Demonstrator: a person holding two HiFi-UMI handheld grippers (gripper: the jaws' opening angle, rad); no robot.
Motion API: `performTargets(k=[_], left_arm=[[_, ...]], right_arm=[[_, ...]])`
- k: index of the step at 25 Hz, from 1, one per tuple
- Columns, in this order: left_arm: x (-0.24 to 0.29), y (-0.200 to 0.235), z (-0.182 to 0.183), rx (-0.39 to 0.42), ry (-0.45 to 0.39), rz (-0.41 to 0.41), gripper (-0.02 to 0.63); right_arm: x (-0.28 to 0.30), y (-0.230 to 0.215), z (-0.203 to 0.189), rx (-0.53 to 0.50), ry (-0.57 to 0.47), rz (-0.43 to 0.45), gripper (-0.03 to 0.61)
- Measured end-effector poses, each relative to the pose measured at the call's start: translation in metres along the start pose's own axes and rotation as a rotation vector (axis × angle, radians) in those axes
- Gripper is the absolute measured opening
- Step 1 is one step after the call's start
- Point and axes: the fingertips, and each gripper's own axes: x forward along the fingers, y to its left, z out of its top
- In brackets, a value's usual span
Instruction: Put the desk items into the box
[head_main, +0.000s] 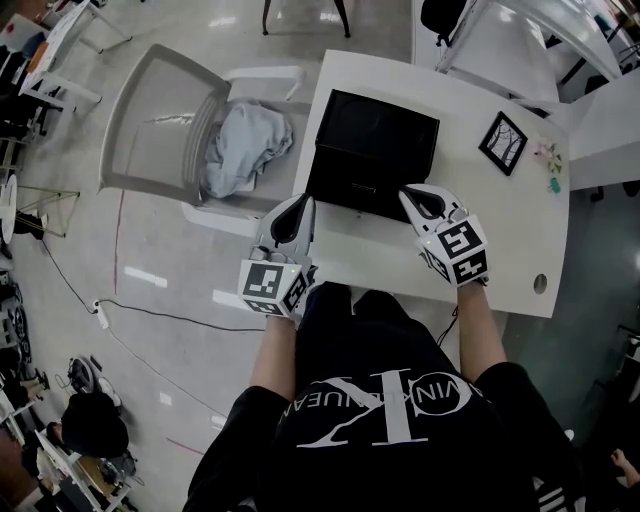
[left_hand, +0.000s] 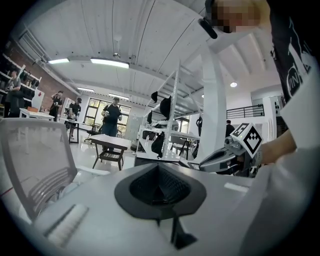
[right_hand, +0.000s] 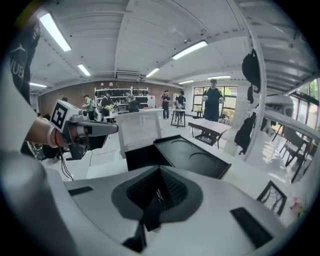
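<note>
box (head_main: 372, 150) on desk (head_main: 520, 255), frame (head_main: 503, 143) right of it, chair (head_main: 150, 125) left

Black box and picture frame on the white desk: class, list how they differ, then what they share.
Size: the black box is far larger than the picture frame. Look: the box is plain black; the frame has a black border round a pale picture. Place: the box sits to the left on the white desk, the frame further right. Both are rectangular and rest on the desk.
</note>
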Motion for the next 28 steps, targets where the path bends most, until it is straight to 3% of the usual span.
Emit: performTargets(k=[28], left_arm=[[-0.018, -0.006, 0.039, 0.096, -0.067, 0.064, 0.011]], right_arm=[[-0.062, -0.019, 0.035, 0.081, -0.286, -0.157, 0.014]])
